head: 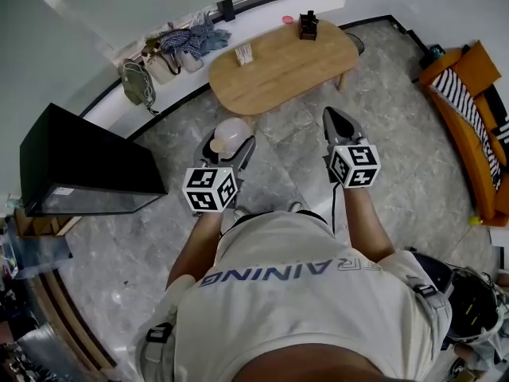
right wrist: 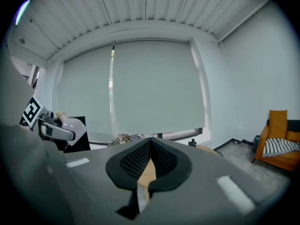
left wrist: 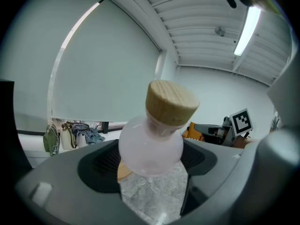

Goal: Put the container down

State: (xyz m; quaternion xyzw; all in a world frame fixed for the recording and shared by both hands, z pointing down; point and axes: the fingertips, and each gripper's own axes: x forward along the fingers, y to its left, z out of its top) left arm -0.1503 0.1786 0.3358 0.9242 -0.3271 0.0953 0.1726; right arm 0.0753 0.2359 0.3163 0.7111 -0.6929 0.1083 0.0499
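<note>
Nearest, below the chest: two bare forearms (head: pixel 199 249), stretched forward side by side, elbows bent, each ending behind one marker cube (head: pixel 211 189). Two grippers in all, held above the floor, apart from each other.

In the left gripper (head: pixel 228 144): one container (head: pixel 233 132), a round frosted flask with a wooden stopper (left wrist: pixel 171 102). Pinched across its belly by both pads, with the jaws spread wide around it. Tilted, neck leaning right in the left gripper view. Lifted off the floor, short of the table, touching only the pads.

On the right gripper (head: pixel 335 119): jaws brought together at the tips, with nothing between.

Under and ahead of both: grey marble floor (head: pixel 294 157), an open stretch reaching to the table, with room on either side too.

To the left, near: one black cabinet (head: pixel 87 157), well apart from the left gripper. To the right, farther off: one orange sofa (head: pixel 469 130) carrying one striped cushion (head: pixel 460 92).

Farther ahead: one oval wooden table (head: pixel 278 74), long rounded edge turned toward the grippers. Two small things on top: a dark one (head: pixel 308 25) at the far right end and a pale one (head: pixel 244 53) left of the middle. One small pink thing (head: pixel 287 20) at or just past the far rim. Near half of the top open.

Farthest: a row of bags (head: pixel 163 64) at the foot of the white wall, left of the table. Number hard to tell.
</note>
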